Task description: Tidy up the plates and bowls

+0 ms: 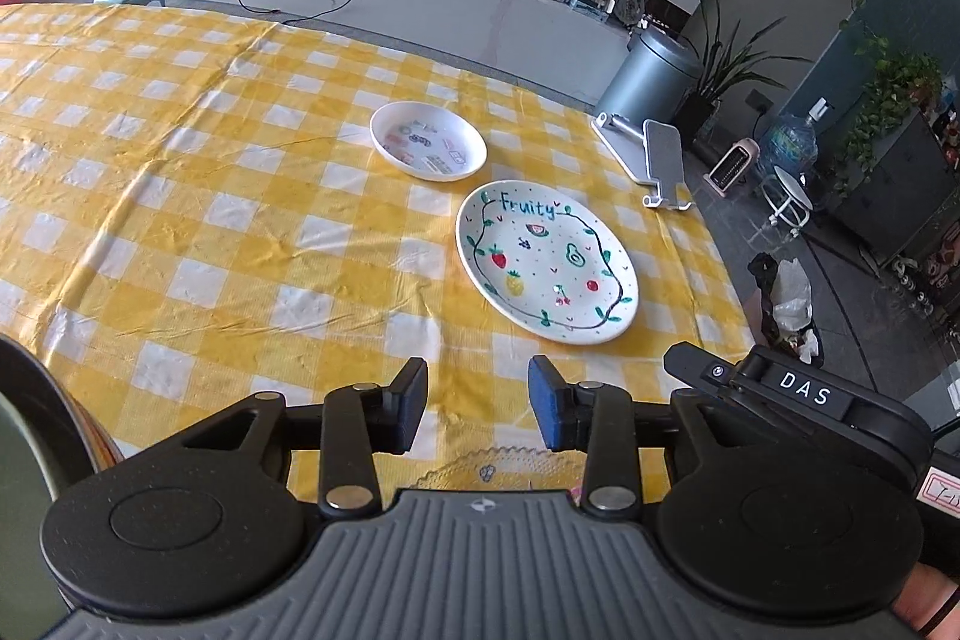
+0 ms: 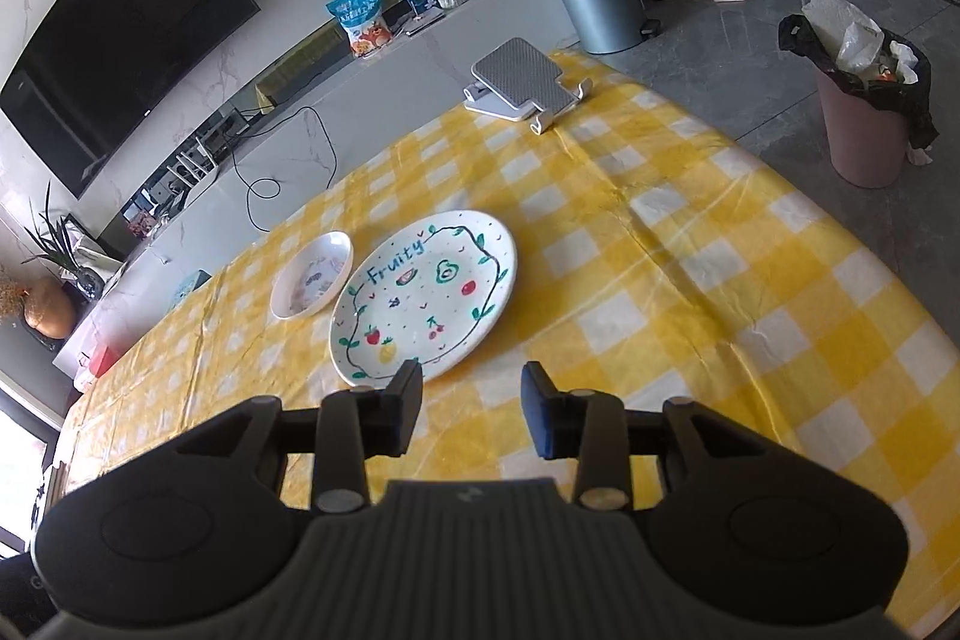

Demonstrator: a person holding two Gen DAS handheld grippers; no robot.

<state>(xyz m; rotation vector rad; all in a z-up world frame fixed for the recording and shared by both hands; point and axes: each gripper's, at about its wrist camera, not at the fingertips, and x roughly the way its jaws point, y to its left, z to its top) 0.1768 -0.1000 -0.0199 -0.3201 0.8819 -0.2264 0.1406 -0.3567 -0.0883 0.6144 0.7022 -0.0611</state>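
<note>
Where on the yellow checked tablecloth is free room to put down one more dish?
Free: the wide cloth left of the small white bowl, and right of the round white "Fruity" plate. Crowded: bowl beside plate, with the grey phone stand at the far corner.

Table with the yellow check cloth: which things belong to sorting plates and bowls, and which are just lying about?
Job: Fruity plate, small white dish, scalloped glass dish under the left gripper.
Lying about: phone stand.

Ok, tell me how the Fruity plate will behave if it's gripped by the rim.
The Fruity plate looks glazed ceramic: probably rigid, slick and chippable. Its low rim lies almost flat on the yellow checked cloth, so getting a finger under may drag the cloth.
</note>
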